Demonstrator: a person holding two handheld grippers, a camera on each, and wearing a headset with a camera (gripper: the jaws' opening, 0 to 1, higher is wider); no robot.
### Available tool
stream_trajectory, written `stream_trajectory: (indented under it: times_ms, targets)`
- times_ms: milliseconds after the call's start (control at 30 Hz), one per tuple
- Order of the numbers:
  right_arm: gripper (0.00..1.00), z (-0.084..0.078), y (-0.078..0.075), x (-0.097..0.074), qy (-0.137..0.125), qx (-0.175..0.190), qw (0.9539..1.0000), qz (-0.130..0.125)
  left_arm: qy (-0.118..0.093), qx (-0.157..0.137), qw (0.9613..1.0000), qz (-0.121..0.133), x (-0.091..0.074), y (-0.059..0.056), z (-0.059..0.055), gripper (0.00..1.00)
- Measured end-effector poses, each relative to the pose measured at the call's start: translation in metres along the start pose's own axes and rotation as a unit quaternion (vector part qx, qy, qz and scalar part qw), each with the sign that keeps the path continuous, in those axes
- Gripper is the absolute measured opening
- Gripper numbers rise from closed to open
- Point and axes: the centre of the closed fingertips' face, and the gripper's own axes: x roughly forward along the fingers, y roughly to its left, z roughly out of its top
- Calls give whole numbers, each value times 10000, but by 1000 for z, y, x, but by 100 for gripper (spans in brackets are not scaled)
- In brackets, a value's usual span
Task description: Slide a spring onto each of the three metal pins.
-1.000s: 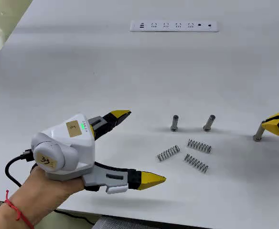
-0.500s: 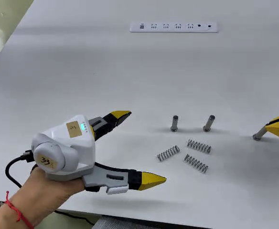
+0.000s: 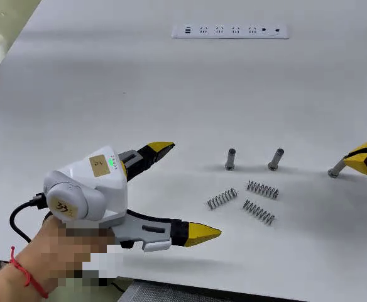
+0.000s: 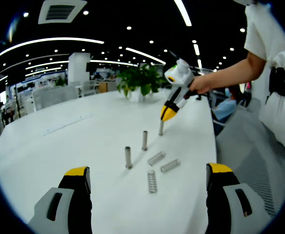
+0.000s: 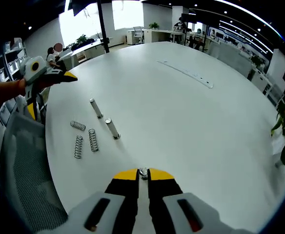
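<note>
Two metal pins stand upright on the white table. Three springs lie loose just in front of them. At the right edge my right gripper is shut on the top of the third pin, which leans with its foot on the table; the right gripper view shows that pin's head pinched between the yellow tips. My left gripper is held open at the lower left, jaws wide apart, pointing at the springs with nothing in it.
A white power strip lies flat at the far side of the table. The table's near edge runs just below my left hand. A potted plant stands at the table's end in the left gripper view.
The third pin has tipped further over in my right gripper, its foot sliding slightly left. My left gripper has barely moved and stays open.
</note>
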Motion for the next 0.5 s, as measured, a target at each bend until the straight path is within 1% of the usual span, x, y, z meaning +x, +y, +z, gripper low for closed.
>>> stream_trajectory:
  times_ms: [233,500]
  targets:
    - [8,7,1,6,-35,-21,10000,21,0,9,10000,-25,1,-1,1,100]
    - [8,8,2,7,-35,-1,10000,63,-3,4,10000,-14,1,0,1,100]
